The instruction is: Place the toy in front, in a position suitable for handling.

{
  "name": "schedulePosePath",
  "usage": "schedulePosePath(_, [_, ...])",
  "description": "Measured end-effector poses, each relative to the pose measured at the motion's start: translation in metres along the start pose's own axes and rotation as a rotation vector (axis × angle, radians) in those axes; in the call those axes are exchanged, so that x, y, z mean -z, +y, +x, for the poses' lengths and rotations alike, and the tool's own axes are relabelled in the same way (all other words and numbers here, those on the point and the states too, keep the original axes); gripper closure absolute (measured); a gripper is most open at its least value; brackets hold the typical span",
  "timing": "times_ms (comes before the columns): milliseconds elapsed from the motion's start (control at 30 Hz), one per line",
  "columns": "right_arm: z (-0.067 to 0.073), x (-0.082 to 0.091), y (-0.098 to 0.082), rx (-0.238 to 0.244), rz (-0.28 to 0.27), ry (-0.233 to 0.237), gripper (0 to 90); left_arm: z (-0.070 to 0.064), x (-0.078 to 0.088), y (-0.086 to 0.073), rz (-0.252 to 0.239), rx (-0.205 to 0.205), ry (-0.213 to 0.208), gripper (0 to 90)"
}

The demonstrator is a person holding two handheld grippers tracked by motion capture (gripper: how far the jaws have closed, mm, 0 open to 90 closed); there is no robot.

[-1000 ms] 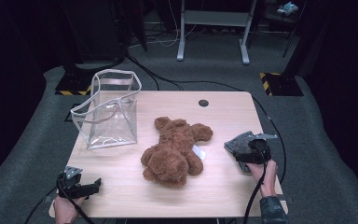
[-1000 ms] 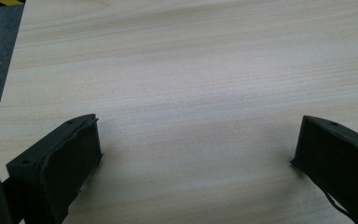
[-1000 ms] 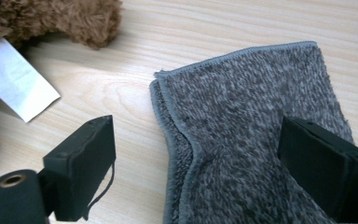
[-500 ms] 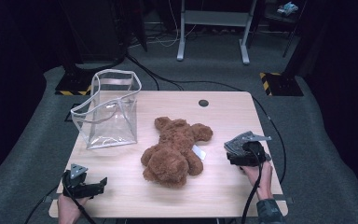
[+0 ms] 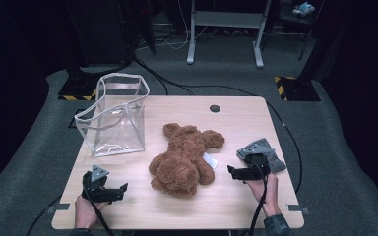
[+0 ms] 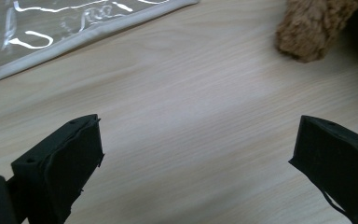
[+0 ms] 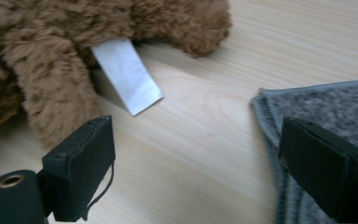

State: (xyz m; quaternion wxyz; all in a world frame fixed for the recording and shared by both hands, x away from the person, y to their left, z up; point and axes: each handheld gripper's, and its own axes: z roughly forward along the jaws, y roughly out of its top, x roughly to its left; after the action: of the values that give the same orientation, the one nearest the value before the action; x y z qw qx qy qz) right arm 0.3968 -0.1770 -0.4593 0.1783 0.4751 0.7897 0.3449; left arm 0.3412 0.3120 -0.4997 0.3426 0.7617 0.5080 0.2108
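Left hand [image 5: 84, 210]: enters from the near table edge, wrapped around its gripper's handle.
Left gripper [image 5: 121, 189]: held low and level, jaws wide apart, nothing between them.
Right hand [image 5: 266, 191]: reaches in from the near edge, gripping the handle.
Right gripper [image 5: 232, 171]: level, jaws spread wide, empty.

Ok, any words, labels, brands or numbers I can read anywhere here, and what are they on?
None can be read.
White tag on the teddy: the side that shows is blank.
Clear bag: no print to be seen.
Grey cloth: no label to be seen.
Yellow-black striped marks on the floor: stripes, no text.
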Motion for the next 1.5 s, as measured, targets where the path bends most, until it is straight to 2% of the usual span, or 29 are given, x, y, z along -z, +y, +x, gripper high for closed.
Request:
schedulePosePath(33, [0.003,-0.002,0.0,0.017,-0.004,0.0,11.1,-0.001,-0.002,0.002,0.005,-0.003,-0.011,2.2])
schedulePosePath(200, [0.018,-0.011,-0.002,0.018,0.006,0.033,11.7,-0.006,-0.013,0.01,0.014,-0.023,-0.053,2.7])
schedulePosePath(233, [0.024,-0.014,-0.002,0.022,0.004,0.045,12.0,-0.007,-0.016,0.014,0.02,-0.031,-0.073,3.2])
schedulePosePath(300, [0.026,-0.015,-0.002,0.032,0.009,0.052,12.1,-0.007,-0.017,0.015,0.016,-0.031,-0.077,3.4])
schedulePosePath(333, [0.032,-0.018,-0.002,0.035,0.011,0.06,12.3,-0.008,-0.02,0.018,0.007,-0.031,-0.09,4.2])
schedulePosePath(400, [0.033,-0.02,-0.002,0.047,0.007,0.067,12.4,-0.008,-0.02,0.02,0.011,-0.04,-0.094,4.8])
schedulePosePath(433, [0.037,-0.021,-0.002,0.02,0.014,0.069,12.5,-0.009,-0.022,0.021,0.012,-0.049,-0.095,4.8])
schedulePosePath(467, [0.037,-0.021,-0.003,0.036,0.017,0.073,12.7,-0.01,-0.024,0.022,0.011,-0.053,-0.098,5.0])
schedulePosePath(600, [0.042,-0.023,-0.002,0.044,0.012,0.083,13.0,-0.011,-0.028,0.027,0.008,-0.053,-0.123,6.6])
schedulePosePath(633, [0.043,-0.024,-0.002,0.046,0.008,0.088,13.0,-0.012,-0.029,0.027,-0.001,-0.051,-0.115,7.1])
schedulePosePath(667, [0.046,-0.024,-0.002,0.037,0.01,0.094,13.5,-0.013,-0.03,0.03,0.0,-0.058,-0.136,8.6])
schedulePosePath(733, [0.048,-0.024,-0.001,0.054,0.011,0.096,14.0,-0.015,-0.032,0.032,-0.007,-0.065,-0.128,10.0])
schedulePosePath(767, [0.05,-0.025,-0.002,0.056,0.01,0.097,14.2,-0.016,-0.034,0.035,0.001,-0.083,-0.143,10.9])
schedulePosePath(833, [0.052,-0.027,-0.002,0.068,0.005,0.101,15.1,-0.016,-0.038,0.038,-0.001,-0.075,-0.168,12.0])
schedulePosePath(933, [0.055,-0.027,-0.002,0.058,0.013,0.103,16.4,-0.017,-0.042,0.039,-0.013,-0.074,-0.185,14.1])
schedulePosePath(1033, [0.058,-0.029,-0.002,0.066,0.009,0.107,19.9,-0.019,-0.047,0.041,0.001,-0.1,-0.21,14.9])
schedulePosePath(1133, [0.063,-0.031,-0.003,0.079,0.021,0.113,29.3,-0.021,-0.054,0.043,0.003,-0.116,-0.232,16.1])
schedulePosePath(1167, [0.064,-0.031,-0.003,0.073,0.031,0.117,30.9,-0.022,-0.058,0.044,0.015,-0.131,-0.255,16.2])
schedulePosePath(1200, [0.063,-0.033,-0.003,0.1,0.023,0.117,32.2,-0.024,-0.059,0.044,0.013,-0.137,-0.253,16.4])
schedulePosePath(1300, [0.065,-0.034,-0.003,0.098,0.028,0.118,34.1,-0.026,-0.062,0.046,0.013,-0.158,-0.268,17.8])
schedulePosePath(1333, [0.067,-0.036,-0.004,0.085,0.032,0.121,35.9,-0.029,-0.065,0.046,0.016,-0.155,-0.285,19.8])
schedulePosePath(1367, [0.067,-0.036,-0.004,0.101,0.039,0.121,36.7,-0.03,-0.066,0.047,0.012,-0.161,-0.289,21.6])
schedulePosePath(1433, [0.069,-0.037,-0.004,0.09,0.041,0.118,38.0,-0.031,-0.068,0.048,0.014,-0.162,-0.287,26.8])
schedulePosePath(1467, [0.069,-0.039,-0.004,0.11,0.042,0.122,41.1,-0.032,-0.069,0.048,0.016,-0.171,-0.295,30.7])
schedulePosePath(1500, [0.069,-0.039,-0.004,0.11,0.042,0.122,41.1,-0.033,-0.07,0.049,0.012,-0.178,-0.305,30.7])
